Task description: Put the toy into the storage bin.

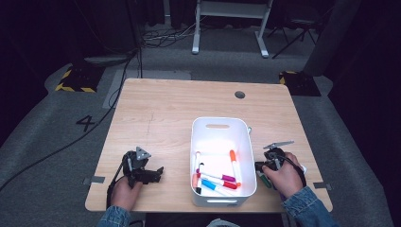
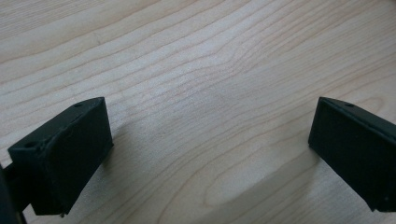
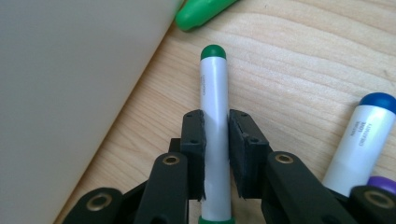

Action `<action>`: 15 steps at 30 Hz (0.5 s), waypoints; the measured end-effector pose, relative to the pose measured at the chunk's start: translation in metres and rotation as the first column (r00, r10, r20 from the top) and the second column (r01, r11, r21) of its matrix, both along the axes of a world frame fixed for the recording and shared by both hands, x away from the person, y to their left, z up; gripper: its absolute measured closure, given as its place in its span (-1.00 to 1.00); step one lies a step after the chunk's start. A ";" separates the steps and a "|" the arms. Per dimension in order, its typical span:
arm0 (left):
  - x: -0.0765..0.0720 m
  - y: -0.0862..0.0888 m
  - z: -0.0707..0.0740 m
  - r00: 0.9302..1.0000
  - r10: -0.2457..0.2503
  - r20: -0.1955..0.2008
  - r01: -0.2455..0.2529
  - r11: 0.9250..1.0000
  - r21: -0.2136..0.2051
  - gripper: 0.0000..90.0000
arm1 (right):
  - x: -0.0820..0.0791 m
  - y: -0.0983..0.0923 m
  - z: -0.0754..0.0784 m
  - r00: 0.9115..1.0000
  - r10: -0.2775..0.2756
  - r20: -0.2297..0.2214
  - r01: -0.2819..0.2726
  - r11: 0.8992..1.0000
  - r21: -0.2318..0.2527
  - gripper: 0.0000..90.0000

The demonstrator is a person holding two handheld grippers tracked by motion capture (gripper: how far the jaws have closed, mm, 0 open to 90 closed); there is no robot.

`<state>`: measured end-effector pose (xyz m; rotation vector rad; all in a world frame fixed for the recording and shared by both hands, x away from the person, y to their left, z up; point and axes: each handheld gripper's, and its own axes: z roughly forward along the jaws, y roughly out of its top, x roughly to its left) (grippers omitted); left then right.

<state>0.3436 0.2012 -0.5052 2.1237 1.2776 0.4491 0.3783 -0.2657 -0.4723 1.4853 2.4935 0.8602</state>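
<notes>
The right gripper [image 3: 215,154] is clamped on a white marker with a green end [image 3: 214,116]; both pads press its barrel, and the marker runs straight out between the jaws. The marker lies just beside the outer wall of the white bin [image 3: 70,93], near the table's front right corner. A second green marker [image 3: 201,11] lies past its tip, close to the bin wall. A white marker with a blue cap [image 3: 362,135] lies on the wood to the other side, and a purple cap [image 3: 383,184] sits just beside it at the frame edge.

In the high view the right gripper [image 1: 263,166] is held by the person's right hand [image 1: 283,177], next to the bin's right wall [image 1: 250,156].

The left gripper [image 2: 210,154] stands wide open with nothing between the jaws, over bare wood. In the high view the left gripper [image 1: 158,172] sits near the table's front left edge, held by the left hand [image 1: 125,189], well apart from the bin.

The bin sits at the front edge, right of centre, with several markers [image 1: 215,177] heaped in its near half.

The table [image 1: 165,109] is light wood with visible grain and a round grommet hole [image 1: 239,94] near the back right. Grey carpet [image 1: 56,123] covers the floor, marked with a "4" [image 1: 86,123]; black cables [image 1: 108,94] trail to the rear left corner. Yellow-and-black striped pads [image 1: 75,79] lie on the floor, and a white frame [image 1: 231,23] stands behind in a dark room.
</notes>
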 end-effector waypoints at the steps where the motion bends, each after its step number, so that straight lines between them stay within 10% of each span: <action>1: 0.000 0.000 0.000 1.000 0.000 0.000 0.000 1.000 0.000 -1.00 | 0.000 0.000 0.001 1.000 -0.004 -0.001 0.004 1.000 0.007 0.72; 15: 0.000 0.000 0.000 1.000 0.000 0.000 0.000 1.000 0.000 -1.00 | -0.006 -0.013 0.042 0.999 0.004 0.050 -0.007 0.998 0.068 0.72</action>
